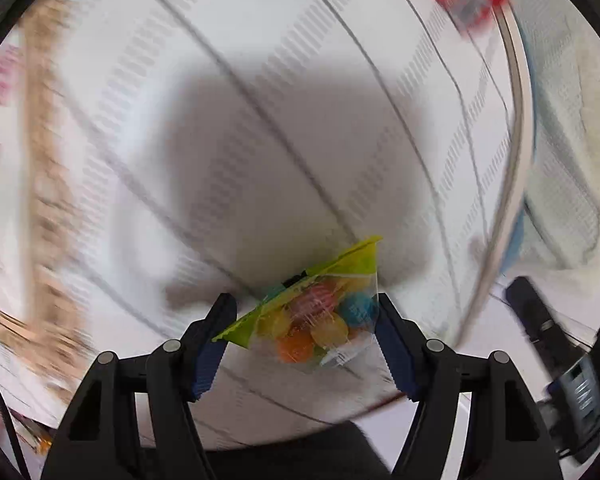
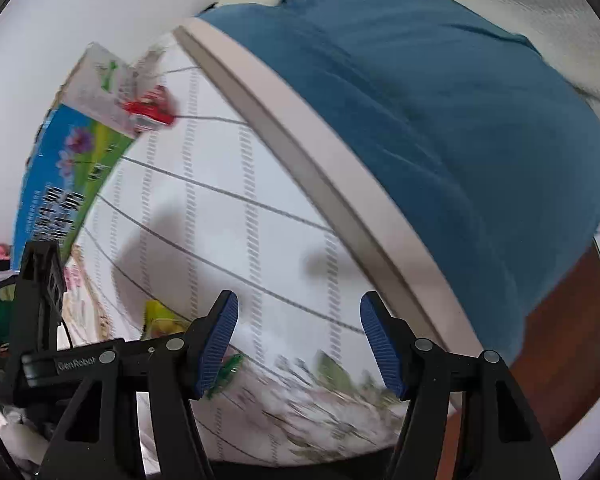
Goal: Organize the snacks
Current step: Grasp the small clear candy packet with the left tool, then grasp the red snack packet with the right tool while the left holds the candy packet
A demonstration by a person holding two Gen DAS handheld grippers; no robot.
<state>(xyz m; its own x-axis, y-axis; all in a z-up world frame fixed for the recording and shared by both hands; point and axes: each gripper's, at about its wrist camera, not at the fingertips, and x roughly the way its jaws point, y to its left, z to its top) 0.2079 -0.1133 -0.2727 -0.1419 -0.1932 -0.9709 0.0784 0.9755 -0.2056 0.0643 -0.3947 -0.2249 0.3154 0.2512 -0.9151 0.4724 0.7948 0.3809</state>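
A small clear bag of coloured candies (image 1: pixel 320 320) with a lime-green top is caught between the blue pads of my left gripper (image 1: pixel 304 300). It stays sharp while the white lined tablecloth (image 1: pixel 260 80) below blurs, and its shadow falls on the cloth. A corner of the same bag (image 2: pixel 160 316) shows in the right wrist view, beside the left gripper's black body. My right gripper (image 2: pixel 299 298) hangs open over the cloth with nothing between its fingers. A blurred flower-printed packet (image 2: pixel 320 400) lies just below it. A red snack packet (image 2: pixel 150 110) lies far back on the table.
A blue and green printed box (image 2: pixel 68 168) stands at the table's far left. The round table's pale rim (image 2: pixel 300 152) curves past blue bedding (image 2: pixel 460 120). A blurred brown woven edge (image 1: pixel 44 160) runs along the left in the left wrist view.
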